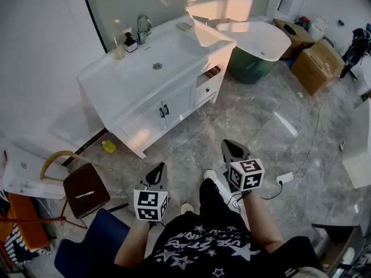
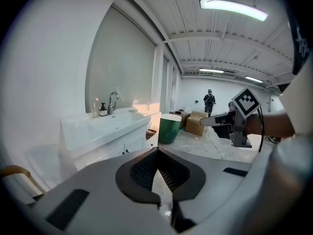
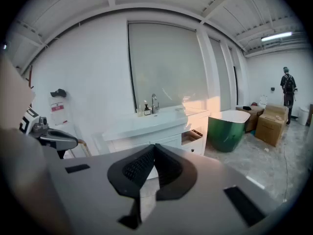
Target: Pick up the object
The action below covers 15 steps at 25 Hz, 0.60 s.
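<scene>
No single object stands out as the task's own. A white vanity with a sink stands ahead, across a strip of grey floor. On it are a chrome faucet, a dark soap bottle, a cup and a small grey item. My left gripper is shut and empty, held low in front of the person's body. My right gripper is shut and empty too, a little farther forward. Both point towards the vanity, well short of it. In each gripper view the jaw tips meet, left and right.
A green tub with a white top stands right of the vanity, with cardboard boxes beyond. A wooden chair is at the near left. A yellow item lies by the vanity's foot. A power strip and cable lie on the floor at right.
</scene>
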Motion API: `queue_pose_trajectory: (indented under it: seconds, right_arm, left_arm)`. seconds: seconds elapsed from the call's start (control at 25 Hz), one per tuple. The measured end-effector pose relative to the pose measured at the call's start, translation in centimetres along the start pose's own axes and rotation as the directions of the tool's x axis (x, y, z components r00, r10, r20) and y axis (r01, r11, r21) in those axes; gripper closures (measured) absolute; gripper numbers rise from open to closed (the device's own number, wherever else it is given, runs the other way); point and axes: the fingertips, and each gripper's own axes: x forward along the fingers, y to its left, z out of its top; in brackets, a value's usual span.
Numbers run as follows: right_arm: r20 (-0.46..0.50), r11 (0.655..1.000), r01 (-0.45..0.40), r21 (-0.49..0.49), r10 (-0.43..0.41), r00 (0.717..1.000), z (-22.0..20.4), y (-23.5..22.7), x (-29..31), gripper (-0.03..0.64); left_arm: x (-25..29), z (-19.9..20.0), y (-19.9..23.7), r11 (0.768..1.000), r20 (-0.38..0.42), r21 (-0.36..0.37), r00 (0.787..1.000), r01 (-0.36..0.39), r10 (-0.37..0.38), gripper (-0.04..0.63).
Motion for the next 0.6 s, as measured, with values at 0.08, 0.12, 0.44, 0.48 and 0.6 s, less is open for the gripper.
queue_pose_trajectory:
  seconds: [0.08,0.12,0.44,0.48,0.6]
  right_arm:
    - [-0.003,1.0,-0.001,-0.006,0.001,1.0,-0.1,0.3,-0.1,0.604]
    - [-0.005,1.0,-0.002,-0.009,0.002,1.0,-0.2,0.5,-0.1,0.605]
    - [-0.02,1.0,0.01,0.013,-0.01,1.0,-1.4,-0.1,-0.5,0.606]
    - [-0.016,1.0,0.016,0.019,-0.016,1.0,-1.4,-0.3,-0.5,0.606]
    - [0.011,0.998,0.027,0.056,-0.028,1.0,-1.0,-1.1,-0.6,0.604]
  left_arm:
    - [-0.3,-0.5,0.1,1.0,-0.006,-0.008,1.0,0.001,-0.001,0.581]
    - [-0.4,-0.7,0.1,1.0,-0.01,-0.012,1.0,0.002,-0.002,0.581]
    - [-0.1,-1.9,-0.4,0.999,-0.027,-0.033,1.0,0.011,-0.012,0.581]
    - [0.1,-1.8,-0.4,0.999,-0.027,-0.032,1.0,0.012,-0.013,0.581]
    - [0.8,-1.2,-0.5,1.0,-0.024,-0.025,1.0,0.017,-0.018,0.581]
